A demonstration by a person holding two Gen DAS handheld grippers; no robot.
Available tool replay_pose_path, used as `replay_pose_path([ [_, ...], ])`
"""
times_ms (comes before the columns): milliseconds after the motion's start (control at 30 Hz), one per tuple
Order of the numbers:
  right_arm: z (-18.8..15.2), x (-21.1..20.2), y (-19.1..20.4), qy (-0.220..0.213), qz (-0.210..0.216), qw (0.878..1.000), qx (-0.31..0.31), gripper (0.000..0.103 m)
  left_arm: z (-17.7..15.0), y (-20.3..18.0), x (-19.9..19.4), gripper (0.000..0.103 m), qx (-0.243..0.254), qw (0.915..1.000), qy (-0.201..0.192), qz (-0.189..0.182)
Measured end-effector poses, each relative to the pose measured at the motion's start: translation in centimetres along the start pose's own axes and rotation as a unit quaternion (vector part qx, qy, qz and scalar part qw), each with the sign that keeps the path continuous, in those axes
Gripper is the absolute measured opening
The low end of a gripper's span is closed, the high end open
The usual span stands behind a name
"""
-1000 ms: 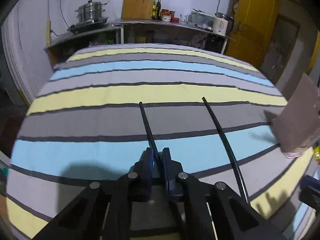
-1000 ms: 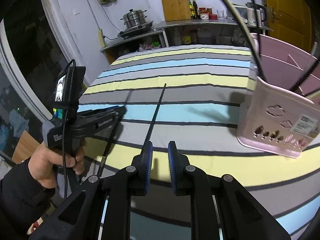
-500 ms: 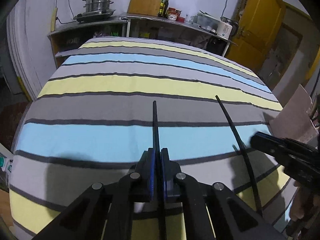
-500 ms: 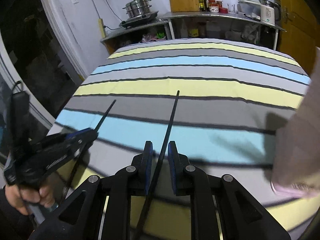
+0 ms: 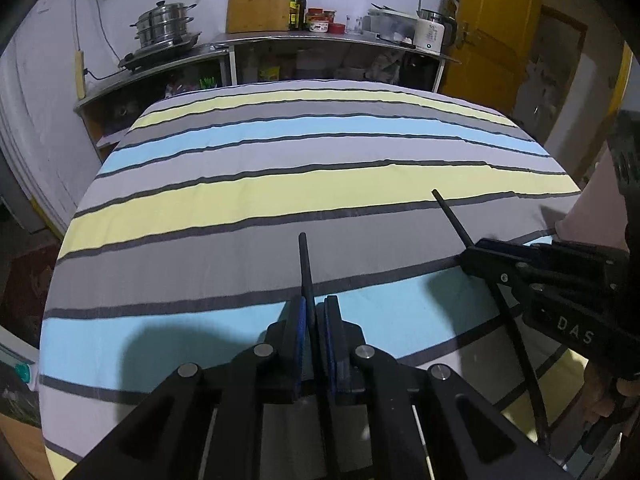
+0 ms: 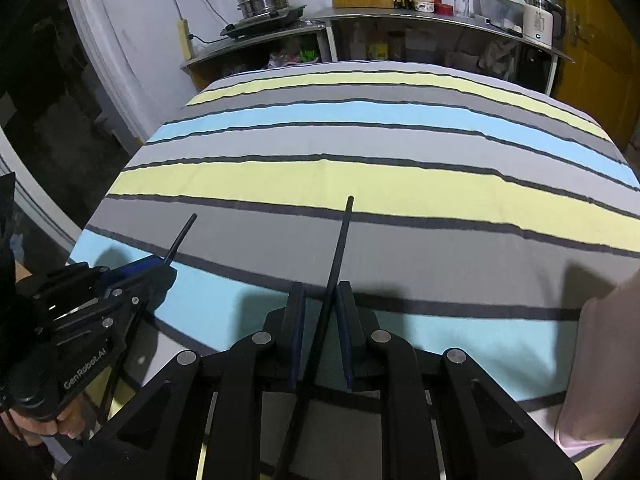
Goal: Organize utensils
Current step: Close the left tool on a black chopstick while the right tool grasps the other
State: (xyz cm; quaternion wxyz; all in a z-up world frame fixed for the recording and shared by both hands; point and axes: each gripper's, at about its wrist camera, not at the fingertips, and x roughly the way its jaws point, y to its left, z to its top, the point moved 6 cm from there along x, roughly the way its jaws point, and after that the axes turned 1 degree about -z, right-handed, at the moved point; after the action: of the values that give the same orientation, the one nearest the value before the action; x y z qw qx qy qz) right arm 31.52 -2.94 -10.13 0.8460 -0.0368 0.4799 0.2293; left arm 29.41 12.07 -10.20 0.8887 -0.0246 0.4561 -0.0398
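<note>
Your left claw (image 5: 315, 320) is clamped on one black chopstick (image 5: 305, 268), and your right claw (image 6: 321, 316) sits slightly parted with the other chopstick (image 6: 339, 248) running between its pads, apparently resting on just one. Both sticks point away over the striped table (image 5: 280, 196), likely gathered for the pink holder (image 6: 600, 364) at your right. Both claws are low, near level, side by side.

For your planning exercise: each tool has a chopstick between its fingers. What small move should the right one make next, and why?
Probably shut the right tool: its fingers stand apart around the chopstick. The left tool already grips its chopstick.
</note>
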Motion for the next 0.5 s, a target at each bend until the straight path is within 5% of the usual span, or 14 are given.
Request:
replay_pose_path([
  [267, 0.7, -0.1, -0.2, 0.015, 0.010, 1.000, 0.007, 0.007, 0.6, 0.2, -0.1, 0.005, -0.013, 0.9998, 0.011, -0.005],
  [500, 0.5, -3.8, 0.4, -0.016, 0.032, 0.999, 0.007, 0.005, 1.2, 0.3, -3.8, 0.004, -0.036, 0.9988, -0.021, -0.024],
])
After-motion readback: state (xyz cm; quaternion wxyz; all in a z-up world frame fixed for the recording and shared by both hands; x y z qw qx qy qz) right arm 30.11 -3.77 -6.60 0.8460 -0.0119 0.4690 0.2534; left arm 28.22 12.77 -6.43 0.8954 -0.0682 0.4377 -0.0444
